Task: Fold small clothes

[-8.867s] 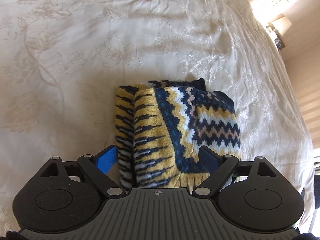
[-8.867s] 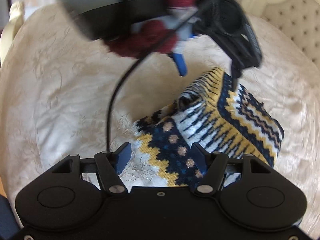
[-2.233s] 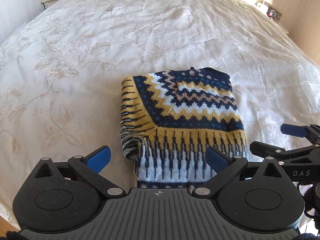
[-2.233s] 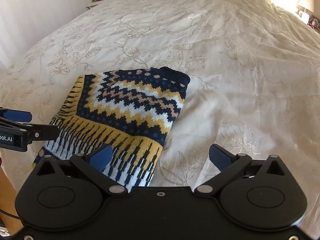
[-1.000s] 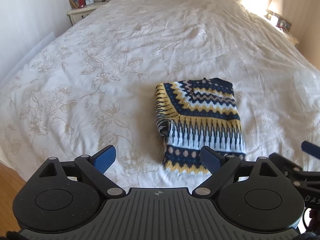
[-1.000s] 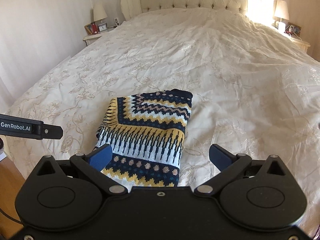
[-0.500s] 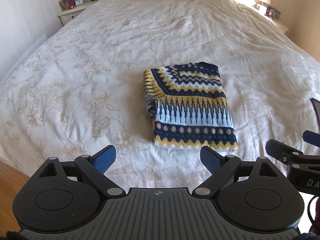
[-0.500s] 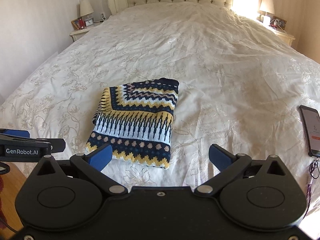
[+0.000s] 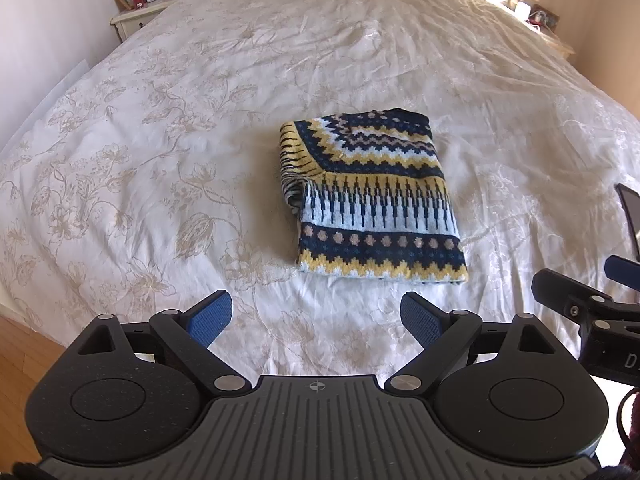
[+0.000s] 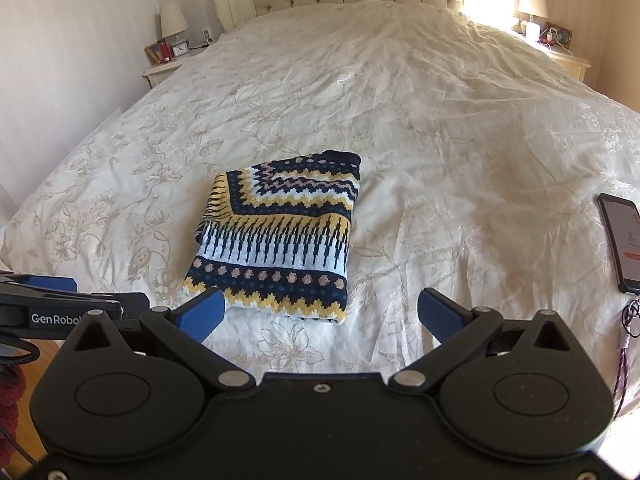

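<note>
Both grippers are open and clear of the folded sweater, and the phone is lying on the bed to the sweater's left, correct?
Not quite: the phone lies to the right of the folded sweater, as the right wrist view shows. The rest holds: the left gripper and right gripper are both open and clear of it on the bed.

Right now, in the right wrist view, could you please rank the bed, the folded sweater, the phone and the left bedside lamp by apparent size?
1. bed
2. folded sweater
3. phone, cut off by the frame edge and nearer, so its rank is uncertain
4. left bedside lamp
</note>
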Demonstrator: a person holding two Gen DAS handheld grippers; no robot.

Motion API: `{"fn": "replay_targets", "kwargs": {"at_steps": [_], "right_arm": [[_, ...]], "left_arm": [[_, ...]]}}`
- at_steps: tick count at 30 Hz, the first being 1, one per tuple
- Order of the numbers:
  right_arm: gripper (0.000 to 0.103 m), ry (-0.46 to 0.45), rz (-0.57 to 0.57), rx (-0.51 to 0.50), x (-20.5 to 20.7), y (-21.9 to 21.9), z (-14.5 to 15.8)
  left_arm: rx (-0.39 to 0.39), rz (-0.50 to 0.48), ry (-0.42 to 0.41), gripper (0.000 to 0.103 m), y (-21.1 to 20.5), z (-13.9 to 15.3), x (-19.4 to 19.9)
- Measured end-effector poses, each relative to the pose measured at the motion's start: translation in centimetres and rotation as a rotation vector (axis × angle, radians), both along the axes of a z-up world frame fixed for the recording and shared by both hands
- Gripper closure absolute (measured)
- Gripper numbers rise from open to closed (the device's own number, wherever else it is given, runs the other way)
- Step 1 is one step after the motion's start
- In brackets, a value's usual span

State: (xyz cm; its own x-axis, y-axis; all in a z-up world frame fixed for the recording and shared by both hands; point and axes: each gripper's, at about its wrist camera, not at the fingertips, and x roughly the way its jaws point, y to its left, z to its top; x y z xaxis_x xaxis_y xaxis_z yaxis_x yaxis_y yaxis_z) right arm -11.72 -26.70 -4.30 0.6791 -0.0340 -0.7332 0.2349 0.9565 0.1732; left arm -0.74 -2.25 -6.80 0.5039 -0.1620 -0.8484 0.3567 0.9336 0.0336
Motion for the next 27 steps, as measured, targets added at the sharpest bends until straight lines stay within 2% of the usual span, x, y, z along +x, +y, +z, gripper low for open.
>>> {"fn": "replay_targets", "kwargs": {"at_steps": [27], "right_arm": [[0.001, 0.007, -0.014, 0.013, 0.40, 0.92, -0.21]], "left_arm": [[0.013, -0.020, 0.008, 0.011, 0.18, -0.41, 0.46]]}}
